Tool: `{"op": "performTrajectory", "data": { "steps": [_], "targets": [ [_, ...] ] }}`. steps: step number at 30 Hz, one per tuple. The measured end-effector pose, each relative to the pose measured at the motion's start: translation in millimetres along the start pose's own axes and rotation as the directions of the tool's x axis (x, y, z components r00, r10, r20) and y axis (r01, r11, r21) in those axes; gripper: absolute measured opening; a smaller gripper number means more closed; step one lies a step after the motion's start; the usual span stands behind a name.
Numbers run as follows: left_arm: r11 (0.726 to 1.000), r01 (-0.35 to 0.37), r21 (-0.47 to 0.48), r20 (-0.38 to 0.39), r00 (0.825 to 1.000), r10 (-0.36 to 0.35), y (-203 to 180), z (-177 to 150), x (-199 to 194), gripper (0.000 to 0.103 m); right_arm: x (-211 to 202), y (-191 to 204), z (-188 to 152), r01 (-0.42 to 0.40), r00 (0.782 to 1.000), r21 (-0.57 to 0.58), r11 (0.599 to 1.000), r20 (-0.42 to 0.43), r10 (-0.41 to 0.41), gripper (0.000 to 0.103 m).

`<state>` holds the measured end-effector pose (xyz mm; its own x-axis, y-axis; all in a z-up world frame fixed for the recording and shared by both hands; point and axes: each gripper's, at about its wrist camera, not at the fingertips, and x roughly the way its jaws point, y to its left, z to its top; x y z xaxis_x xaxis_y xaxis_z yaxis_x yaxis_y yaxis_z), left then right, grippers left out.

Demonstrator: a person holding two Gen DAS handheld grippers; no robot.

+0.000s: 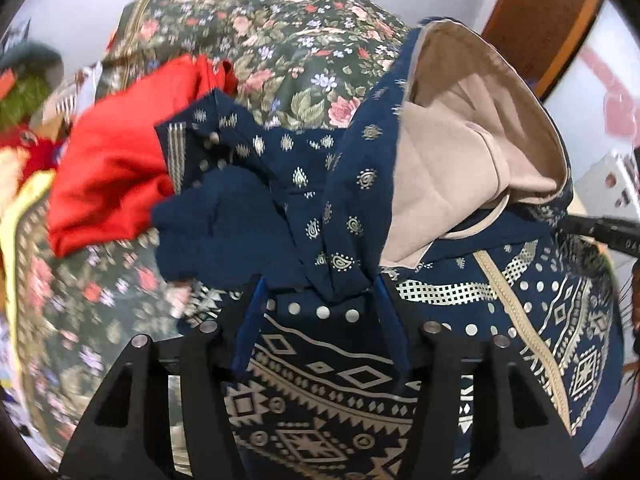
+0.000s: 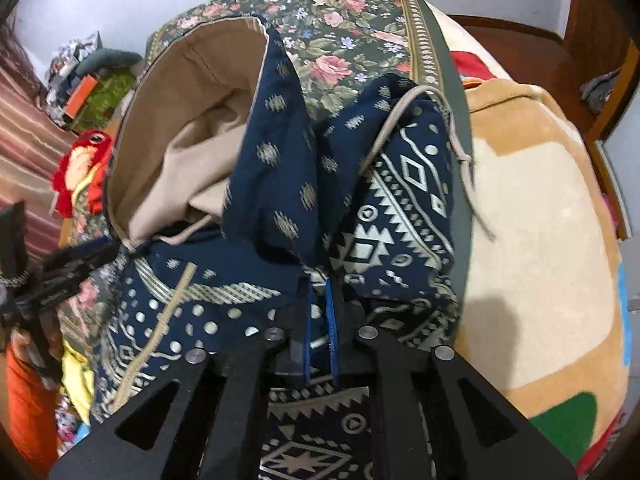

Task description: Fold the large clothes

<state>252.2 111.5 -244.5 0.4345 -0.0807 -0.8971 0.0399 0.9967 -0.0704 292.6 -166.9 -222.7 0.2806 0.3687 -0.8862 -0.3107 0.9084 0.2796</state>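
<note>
Floral bed (image 1: 288, 40), navy hoodie (image 1: 320, 380), red garment (image 1: 116, 168)

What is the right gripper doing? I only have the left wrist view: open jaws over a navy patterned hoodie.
Observer: The right gripper is shut, pinching a fold of the hoodie.
Operator: Drawstring caught in it?
Observer: No. The beige drawstring trails off the hoodie's right edge onto the green border of the floral cover, away from the fingers.
Operator: Anything beyond that border?
Observer: A tan and cream blanket lies right of it.
</note>
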Motion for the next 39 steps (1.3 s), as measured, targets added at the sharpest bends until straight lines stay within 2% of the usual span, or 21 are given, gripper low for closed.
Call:
{"op": "performTrajectory", "data": {
  "steps": [2, 4, 6, 8, 10, 14, 21, 29, 31, 32, 34, 36, 39],
  "targets": [
    [0.999, -0.024, 0.024, 0.015, 1.0, 0.023, -3, 6, -6, 0.058, -6, 5, 1, 0.018, 1.0, -0.036, 0.999, 0.015, -0.018, 0.014],
    [0.999, -0.02, 0.032, 0.046, 0.999, 0.018, -5, 13, -15, 0.064, -16, 13, 8, 0.054, 0.997, -0.086, 0.995, 0.053, -0.049, 0.025],
    [1.0, -0.005, 0.026, 0.082, 0.997, 0.003, -7, 24, -23, 0.066, -24, 19, 13, 0.074, 0.993, -0.12, 0.99, 0.101, -0.062, 0.045],
    [1.0, 0.015, 0.024, 0.107, 0.994, -0.018, -10, 38, -27, 0.066, -32, 26, 24, 0.099, 0.984, -0.153, 0.983, 0.164, -0.073, 0.056],
    [0.999, 0.026, 0.027, 0.122, 0.992, -0.029, -13, 53, -27, 0.066, -35, 30, 32, 0.099, 0.979, -0.169, 0.981, 0.191, -0.066, 0.06],
    [0.999, 0.021, 0.049, 0.148, 0.989, -0.028, -23, 82, -21, 0.066, -27, 33, 55, 0.078, 0.977, -0.156, 0.985, 0.208, -0.044, 0.061],
    [0.995, 0.052, 0.08, 0.14, 0.988, -0.063, -37, 121, 11, 0.066, 2, 28, 92, 0.074, 0.978, -0.125, 0.989, 0.201, -0.048, 0.061],
    [0.993, 0.092, 0.076, 0.122, 0.987, -0.101, -47, 146, 43, 0.066, 35, 22, 113, 0.024, 0.986, -0.098, 0.995, 0.168, -0.008, 0.061],
    [0.99, 0.123, 0.066, 0.118, 0.984, -0.13, -47, 150, 47, 0.066, 40, 23, 114, 0.014, 0.987, -0.094, 0.995, 0.163, 0.001, 0.06],
    [0.988, 0.145, 0.055, 0.113, 0.982, -0.15, -47, 151, 49, 0.061, 42, 23, 115, 0.012, 0.986, -0.093, 0.996, 0.164, 0.003, 0.058],
    [0.984, 0.171, 0.045, 0.109, 0.979, -0.175, -47, 153, 51, 0.05, 44, 24, 115, 0.008, 0.986, -0.095, 0.995, 0.165, 0.008, 0.047],
    [0.982, 0.184, 0.044, 0.108, 0.976, -0.188, -49, 153, 51, 0.038, 45, 24, 116, -0.002, 0.987, -0.093, 0.996, 0.161, 0.017, 0.028],
    [0.973, 0.226, 0.04, 0.093, 0.969, -0.229, -50, 152, 49, 0.02, 44, 27, 116, -0.006, 0.988, -0.094, 0.996, 0.151, 0.02, 0.013]
  ]
}}
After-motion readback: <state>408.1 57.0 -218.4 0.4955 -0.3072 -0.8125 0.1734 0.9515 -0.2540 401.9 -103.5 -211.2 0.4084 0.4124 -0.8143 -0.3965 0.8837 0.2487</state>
